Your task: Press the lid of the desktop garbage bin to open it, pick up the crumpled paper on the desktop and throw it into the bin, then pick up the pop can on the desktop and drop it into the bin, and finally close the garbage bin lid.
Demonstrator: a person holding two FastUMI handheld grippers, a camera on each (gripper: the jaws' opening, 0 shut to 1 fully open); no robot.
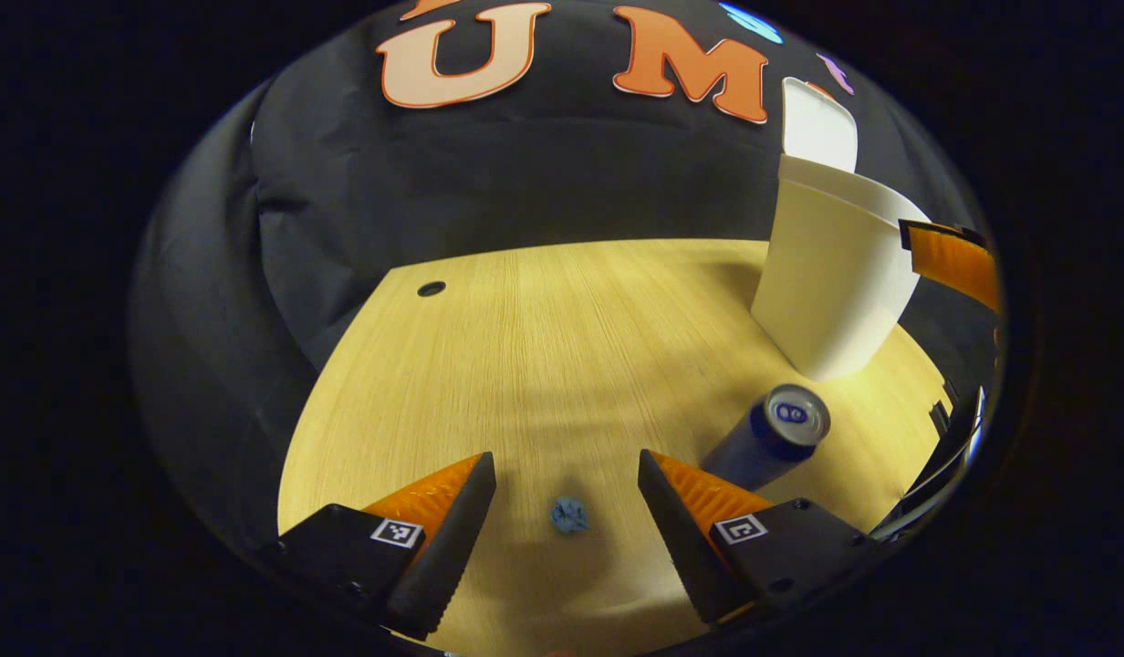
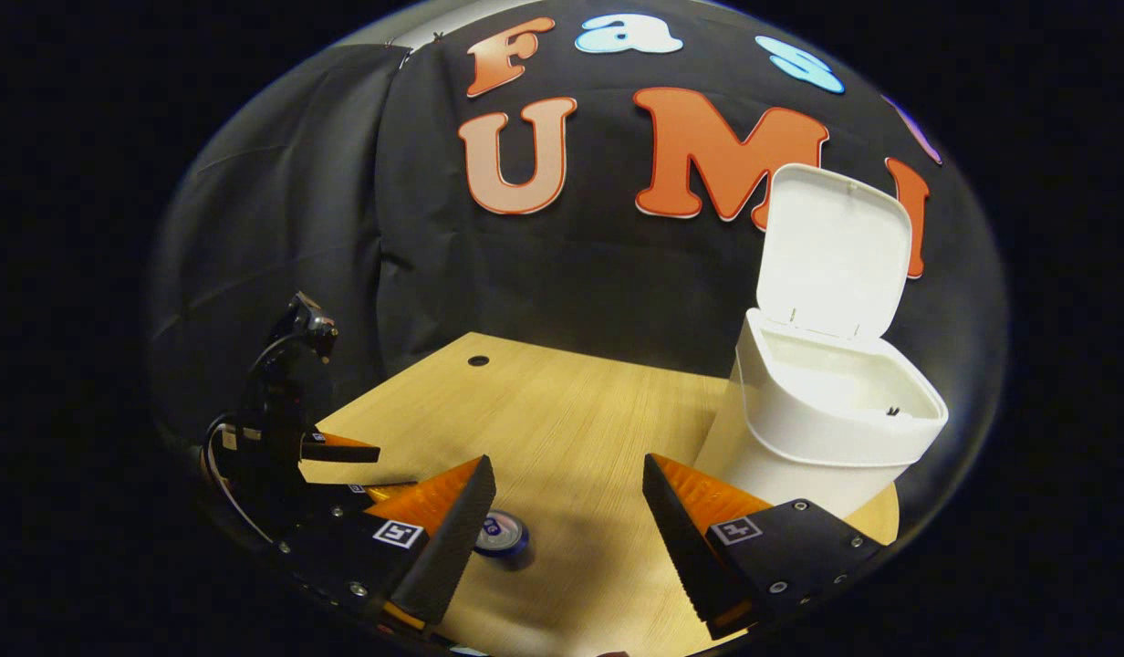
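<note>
A small blue crumpled paper (image 1: 569, 516) lies on the wooden table (image 1: 544, 365), directly below the gap of my left gripper (image 1: 567, 461), which hangs open above it without touching. The blue pop can (image 1: 772, 438) stands upright just to the right of that gripper. Behind the can is the white bin (image 1: 831, 283). In the right gripper view the bin (image 2: 827, 429) has its lid (image 2: 836, 255) swung up and its inside looks bare. My right gripper (image 2: 567, 464) is open above the table, with the can (image 2: 503, 537) partly hidden by its left finger.
My left gripper's body (image 2: 279, 438) with its cable shows at the left of the right gripper view, over the table's edge. A part of the right gripper (image 1: 954, 260) sits beside the bin. A small round hole (image 1: 431, 288) marks the table's far left corner.
</note>
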